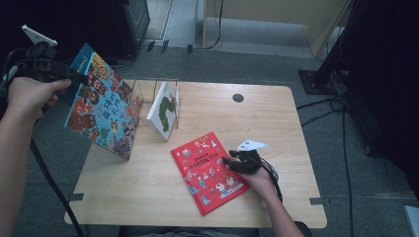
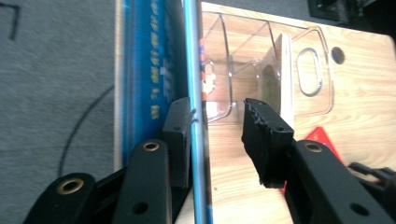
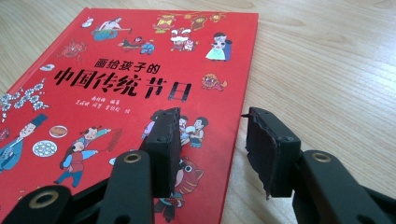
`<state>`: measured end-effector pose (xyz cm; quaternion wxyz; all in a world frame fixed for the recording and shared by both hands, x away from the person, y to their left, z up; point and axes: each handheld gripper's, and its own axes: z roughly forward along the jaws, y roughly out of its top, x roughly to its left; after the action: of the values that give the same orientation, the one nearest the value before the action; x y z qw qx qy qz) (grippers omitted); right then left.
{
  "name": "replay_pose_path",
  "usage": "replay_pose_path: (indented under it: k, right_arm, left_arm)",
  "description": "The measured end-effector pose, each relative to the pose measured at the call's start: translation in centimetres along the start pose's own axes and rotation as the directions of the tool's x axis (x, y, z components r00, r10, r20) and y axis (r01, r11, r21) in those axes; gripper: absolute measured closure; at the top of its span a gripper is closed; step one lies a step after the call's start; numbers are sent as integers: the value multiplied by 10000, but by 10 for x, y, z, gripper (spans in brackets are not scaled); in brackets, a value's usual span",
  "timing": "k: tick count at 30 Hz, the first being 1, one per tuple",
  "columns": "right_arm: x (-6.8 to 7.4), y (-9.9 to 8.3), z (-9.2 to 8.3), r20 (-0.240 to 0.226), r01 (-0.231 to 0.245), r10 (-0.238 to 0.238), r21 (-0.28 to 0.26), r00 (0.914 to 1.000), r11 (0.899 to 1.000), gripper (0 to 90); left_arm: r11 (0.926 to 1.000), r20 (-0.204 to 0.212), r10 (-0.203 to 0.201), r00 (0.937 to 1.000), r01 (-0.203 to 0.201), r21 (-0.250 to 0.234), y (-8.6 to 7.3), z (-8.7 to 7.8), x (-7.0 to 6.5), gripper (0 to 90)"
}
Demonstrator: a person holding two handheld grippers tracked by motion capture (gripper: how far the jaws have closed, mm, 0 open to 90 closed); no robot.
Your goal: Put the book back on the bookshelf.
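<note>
A large blue picture book [image 1: 101, 103] stands tilted on its lower corner at the table's left edge, beside a clear plastic rack [image 1: 148, 91]. My left gripper [image 1: 81, 78] is at the book's top edge. In the left gripper view the blue book [image 2: 149, 60] lies against one pad while the other pad stands well off it, so the left gripper [image 2: 217, 116] is open. A white and green book [image 1: 164, 113] leans in the rack. A red picture book [image 1: 207, 173] lies flat. My right gripper [image 3: 212, 126] is open low over the red book's [image 3: 116, 84] right edge, gripping nothing.
The wooden table [image 1: 148, 197] has a small round hole [image 1: 238, 98] near its far edge. Black stands and cables [image 1: 341, 113] sit on the grey floor to the right. Dark equipment stands behind the table at the far left.
</note>
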<state>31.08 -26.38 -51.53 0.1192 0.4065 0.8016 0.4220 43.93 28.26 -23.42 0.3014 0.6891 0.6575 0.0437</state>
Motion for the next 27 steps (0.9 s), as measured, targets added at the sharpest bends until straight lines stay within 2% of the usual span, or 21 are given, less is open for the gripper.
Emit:
replay_pose_path:
  k: [1,3,7,10,13,15,18,20,21,23,27]
  right_arm:
    - [-1,0,0,-11,-19,19,-5,10000,10000,555]
    - [-2,1,0,-94,-204,204,28,9997,9998,559]
    - [-3,3,-1,-52,-123,122,-87,9999,9999,577]
    - [-4,5,-1,-69,-161,160,-129,9998,9998,580]
    - [-5,6,1,-72,-139,137,-217,9999,9997,582]
    - [-5,6,1,-65,-91,89,-281,9999,9996,585]
    - [-5,8,1,-4,88,-88,-456,10000,9989,591]
    - [-6,9,2,11,5,-4,-507,10000,9987,596]
    - [-6,9,2,0,-5,5,-513,10000,9987,597]
    - [-8,13,3,-111,-33,30,-189,9999,9998,597]
    - [-8,13,4,-20,44,-45,-254,10000,9997,607]
  left_arm:
    - [9999,141,-32,9999,34,-154,-1,-5,0,641]
    - [9998,116,-33,9999,36,-205,-3,-11,-1,643]
    - [9993,434,254,9987,-241,-303,-16,-15,-10,652]
    - [9967,643,613,9960,-577,-562,-28,-12,-17,671]
    - [9962,734,738,9946,-701,-520,-39,-6,-23,692]
    - [9946,570,990,9935,-970,-369,-47,0,-29,694]
    - [9938,844,1088,9905,-1066,-308,-58,10,-35,708]
    - [9928,866,1192,9891,-1175,-242,-67,17,-39,719]
    - [9926,943,1215,9881,-1203,-185,-71,20,-40,721]
    - [9907,966,1354,9861,-1336,-247,-80,27,-44,735]
    - [9874,1145,1582,9807,-1574,-157,-91,37,-47,778]
